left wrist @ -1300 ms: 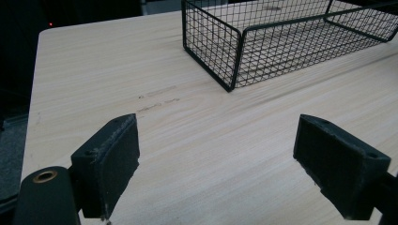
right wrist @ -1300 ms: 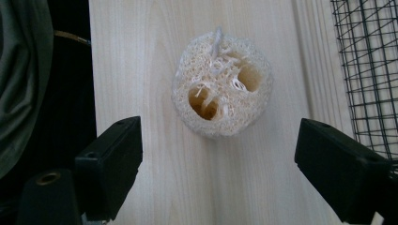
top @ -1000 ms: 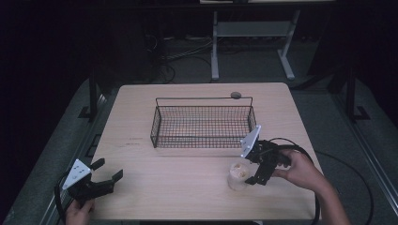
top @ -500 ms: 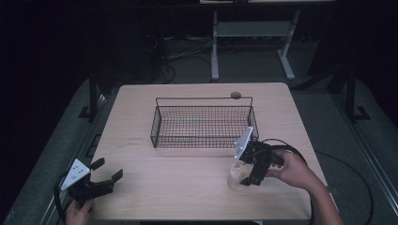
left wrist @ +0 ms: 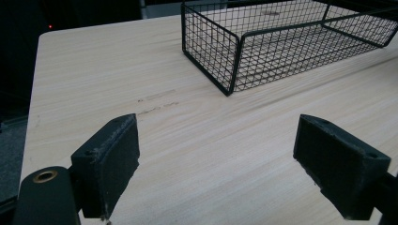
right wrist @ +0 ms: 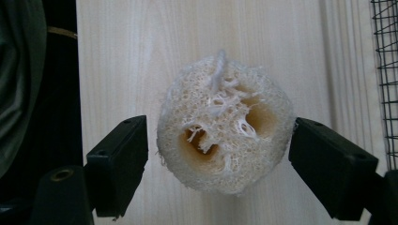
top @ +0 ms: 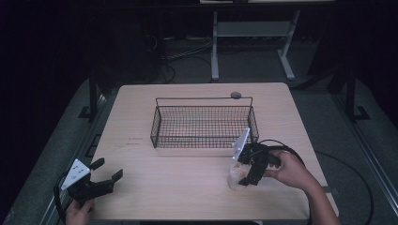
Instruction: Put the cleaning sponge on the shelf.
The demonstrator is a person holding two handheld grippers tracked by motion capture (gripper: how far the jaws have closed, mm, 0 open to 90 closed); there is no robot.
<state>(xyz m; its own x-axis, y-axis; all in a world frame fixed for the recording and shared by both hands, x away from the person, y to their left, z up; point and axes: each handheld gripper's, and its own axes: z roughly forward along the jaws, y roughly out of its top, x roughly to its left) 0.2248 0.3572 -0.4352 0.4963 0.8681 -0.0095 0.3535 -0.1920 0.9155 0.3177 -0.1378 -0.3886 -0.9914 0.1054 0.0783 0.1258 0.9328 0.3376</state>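
- The step in hand is judged to be the grasp of the loofah piece [right wrist: 224,125]: the right gripper [right wrist: 220,154] is set around it from above, and its jaws have just been closing with the loofah between them.
- In the right gripper view the right-hand pad is seen at or just against the loofah's side, while a narrow gap remains between the left-hand pad and the loofah. The jaws are therefore about half closed and the loofah is not yet squeezed; no firm hold can be claimed.
- The loofah piece [top: 236,176] is found directly between the right gripper's [top: 248,177] jaws, resting on the table [top: 187,192] with its holed end face turned up towards the camera.
- The wire basket [top: 204,123] lies just beyond the right gripper, on the far side from the person's hand [top: 288,169]; its mesh is glimpsed at the right edge of the right gripper view.
- The left gripper [left wrist: 218,159] is held wide open and empty, low over bare table, with a basket corner [left wrist: 230,70] ahead of its jaws and well apart from them.
- The next move is judged to call for the closing to be finished until both pads press the loofah evenly. As the material is soft and springy, a gentle squeeze should suffice. A lift and a short carry to the basket would then be expected.
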